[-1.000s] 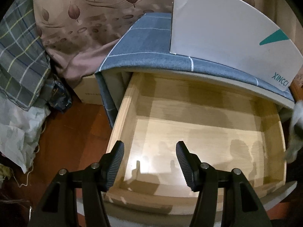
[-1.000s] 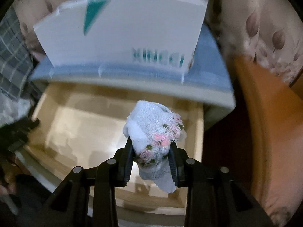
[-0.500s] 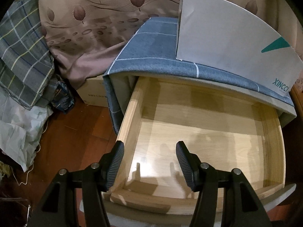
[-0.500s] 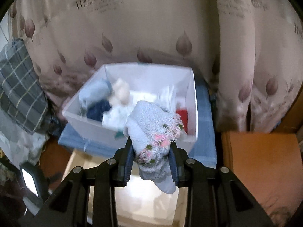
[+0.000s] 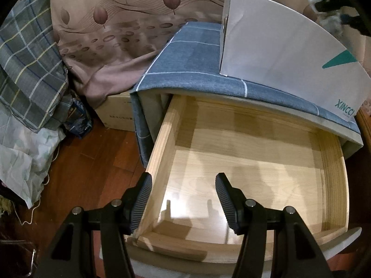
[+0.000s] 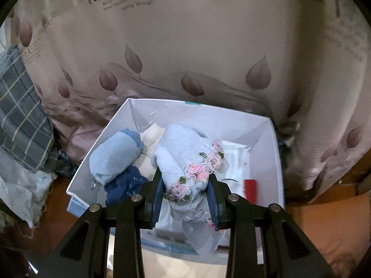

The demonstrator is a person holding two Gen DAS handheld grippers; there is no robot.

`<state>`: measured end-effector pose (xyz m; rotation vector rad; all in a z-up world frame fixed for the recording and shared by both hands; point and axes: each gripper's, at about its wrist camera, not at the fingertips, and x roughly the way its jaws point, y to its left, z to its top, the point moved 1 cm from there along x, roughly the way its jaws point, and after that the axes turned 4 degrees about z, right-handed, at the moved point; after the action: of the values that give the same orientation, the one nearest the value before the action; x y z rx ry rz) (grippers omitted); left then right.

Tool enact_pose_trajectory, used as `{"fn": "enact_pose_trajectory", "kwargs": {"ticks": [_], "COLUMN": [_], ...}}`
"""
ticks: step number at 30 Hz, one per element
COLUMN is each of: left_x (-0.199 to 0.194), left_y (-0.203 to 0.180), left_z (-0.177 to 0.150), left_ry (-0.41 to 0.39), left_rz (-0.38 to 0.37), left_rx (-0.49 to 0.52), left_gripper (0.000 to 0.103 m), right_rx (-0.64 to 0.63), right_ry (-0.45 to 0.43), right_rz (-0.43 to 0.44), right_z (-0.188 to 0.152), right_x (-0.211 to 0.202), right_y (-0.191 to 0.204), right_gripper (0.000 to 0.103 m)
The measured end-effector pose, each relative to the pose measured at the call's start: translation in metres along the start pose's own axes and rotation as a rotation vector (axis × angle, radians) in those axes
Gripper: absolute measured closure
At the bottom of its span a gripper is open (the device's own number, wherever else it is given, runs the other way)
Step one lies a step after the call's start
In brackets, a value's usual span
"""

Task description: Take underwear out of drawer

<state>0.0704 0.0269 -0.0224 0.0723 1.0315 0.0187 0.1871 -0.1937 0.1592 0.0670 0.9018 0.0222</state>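
My right gripper (image 6: 185, 197) is shut on a pale blue knitted underwear piece (image 6: 183, 153) with pink flower trim and holds it above the open white box (image 6: 273, 153), which holds several folded clothes. The wooden drawer (image 5: 334, 162) is pulled open and its floor is bare in the left wrist view. My left gripper (image 5: 183, 199) is open and empty above the drawer's front left corner. The right gripper with the garment shows small at the top right of the left wrist view (image 5: 329, 7), above the white box (image 5: 278, 58).
The box stands on a cabinet covered with a blue checked cloth (image 5: 192, 58). A leaf-patterned curtain (image 6: 185, 46) hangs behind. A plaid cloth (image 5: 25, 69), a cardboard box (image 5: 116, 113) and white bags (image 5: 23, 153) lie on the wooden floor (image 5: 88, 169) at the left.
My right gripper has lifted the underwear out of the drawer and up over the white box. The left gripper has shifted slightly left and stays open.
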Motion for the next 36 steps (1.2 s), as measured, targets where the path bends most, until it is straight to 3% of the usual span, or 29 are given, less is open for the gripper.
{"fn": "enact_pose_trajectory", "kwargs": {"ticks": [10, 16, 22, 24, 30, 33, 36], "left_x": [0.001, 0.0, -0.001, -0.001, -0.003, -0.006, -0.007], "left_y": [0.003, 0.002, -0.001, -0.001, -0.002, -0.002, -0.003], "left_z": [0.0, 0.0, -0.001, -0.001, -0.001, -0.001, -0.001], "left_ry": [0.002, 0.002, -0.005, -0.005, -0.013, -0.02, -0.023], "left_rz": [0.003, 0.006, 0.016, 0.015, 0.018, 0.016, 0.013], "left_rx": [-0.008, -0.008, 0.006, 0.007, 0.014, 0.011, 0.013], "left_gripper": [0.045, 0.045, 0.045, 0.045, 0.045, 0.045, 0.045], "right_rx": [0.037, 0.046, 0.039, 0.022, 0.009, 0.015, 0.034], "right_ry": [0.109, 0.137, 0.09, 0.073, 0.001, -0.023, -0.04], "right_rz": [-0.019, -0.034, -0.016, -0.008, 0.029, 0.032, 0.022], "right_z": [-0.007, -0.02, -0.025, -0.028, -0.05, -0.072, -0.104], "right_x": [0.066, 0.078, 0.057, 0.046, -0.011, -0.036, -0.054], "right_y": [-0.007, -0.014, -0.011, -0.005, 0.003, 0.004, 0.0], "right_gripper": [0.071, 0.065, 0.043, 0.031, 0.024, 0.014, 0.013]}}
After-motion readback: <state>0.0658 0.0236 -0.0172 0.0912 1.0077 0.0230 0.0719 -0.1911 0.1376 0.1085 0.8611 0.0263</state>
